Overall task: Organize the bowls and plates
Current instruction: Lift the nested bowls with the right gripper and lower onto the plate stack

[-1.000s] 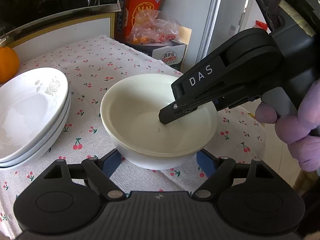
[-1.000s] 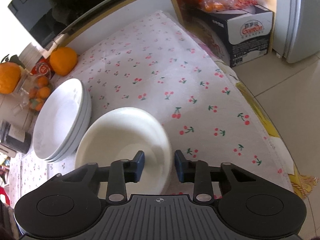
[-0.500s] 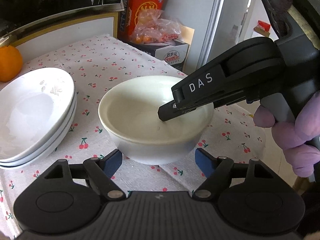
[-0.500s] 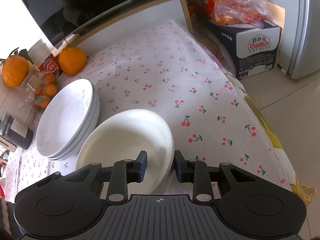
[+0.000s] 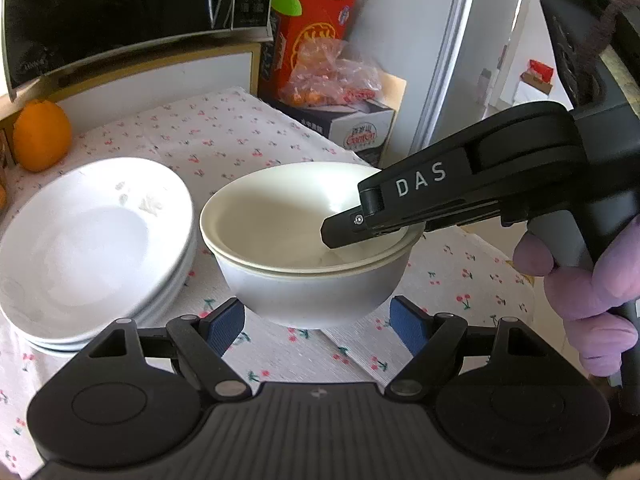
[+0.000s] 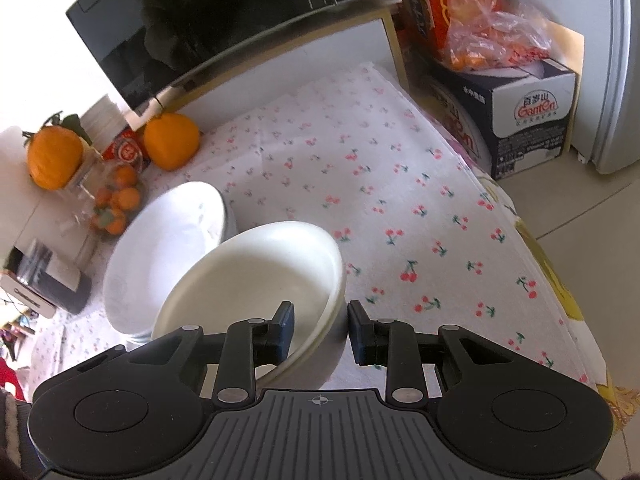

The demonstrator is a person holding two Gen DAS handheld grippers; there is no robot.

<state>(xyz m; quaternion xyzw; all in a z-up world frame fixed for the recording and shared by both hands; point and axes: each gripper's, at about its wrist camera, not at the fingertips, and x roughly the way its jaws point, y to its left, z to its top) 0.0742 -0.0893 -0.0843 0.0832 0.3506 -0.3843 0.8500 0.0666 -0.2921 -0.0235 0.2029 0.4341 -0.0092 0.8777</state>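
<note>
Two nested cream bowls (image 5: 304, 240) stand on the cherry-print tablecloth, also seen in the right wrist view (image 6: 256, 276). My right gripper (image 6: 320, 332) straddles the bowls' near rim, one finger inside and one outside, jaws slightly apart from the wall. In the left wrist view its finger (image 5: 344, 228) reaches into the bowl from the right. My left gripper (image 5: 316, 322) is open and empty, its blue pads either side of the bowl's base. A stack of white plates (image 5: 92, 240) sits left of the bowls and shows in the right wrist view (image 6: 160, 248).
An orange (image 5: 40, 140) and a microwave (image 5: 120, 12) stand at the back. Boxes and a bag of fruit (image 5: 332, 76) sit off the table's far right corner. The tablecloth's right edge (image 6: 540, 272) drops to a tiled floor.
The bowls have shifted left to sit against the plate stack, and a second rim now shows. The right gripper's jaws have widened around the rim. Both cameras have pulled back and up.
</note>
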